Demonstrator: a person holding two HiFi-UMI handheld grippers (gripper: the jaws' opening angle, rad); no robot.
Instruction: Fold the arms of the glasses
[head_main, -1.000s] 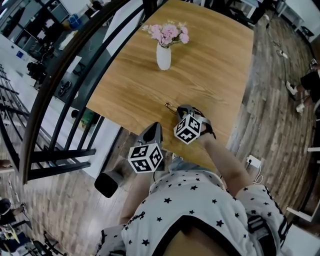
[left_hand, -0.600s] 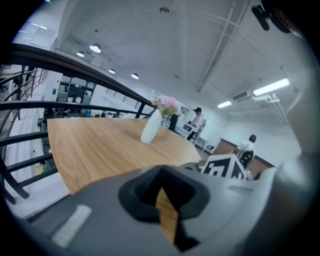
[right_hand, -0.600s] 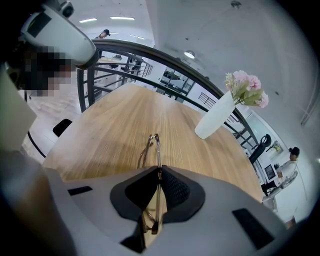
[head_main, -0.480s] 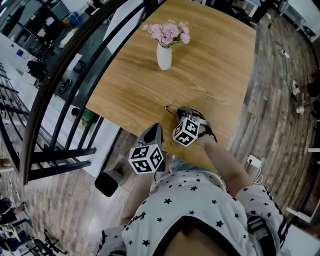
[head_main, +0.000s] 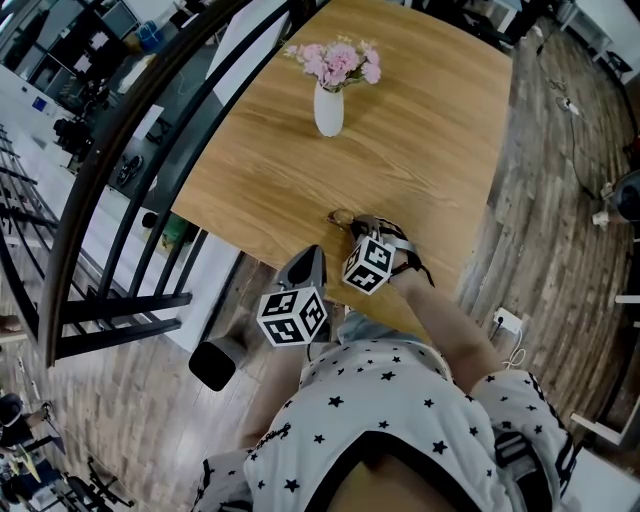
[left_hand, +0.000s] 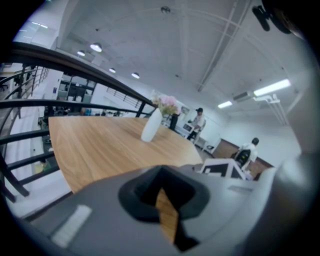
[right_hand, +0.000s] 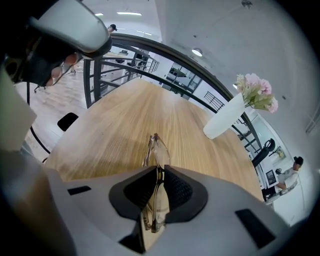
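Near the front edge of the wooden table (head_main: 430, 140), you are holding the glasses (head_main: 338, 215) in your right gripper (head_main: 356, 226). Its two black pads (right_hand: 176, 189) are pinching the frame, and the glasses (right_hand: 156, 150) are showing edge-on in the right gripper view. One clear lens is sticking out past the tips toward the far side. The gripper is pointing down at the wood, and the glasses are hanging low over it. Whether they are touching the surface, you cannot tell, nor whether the arms are lying fully flat against the frame.

Your left gripper (head_main: 313, 256) is hovering just left of the right one, at the table's near edge. Its jaws are pressing together with nothing between them. In the left gripper view only a thin sliver of wood is showing through the left gripper (left_hand: 162, 192).

Farther back, toward the far left of the table, a white vase (head_main: 328, 110) is standing upright, well apart from the glasses. It is carrying pink flowers (head_main: 340, 63). A dark railing (head_main: 120, 170) is running along the table's left side.
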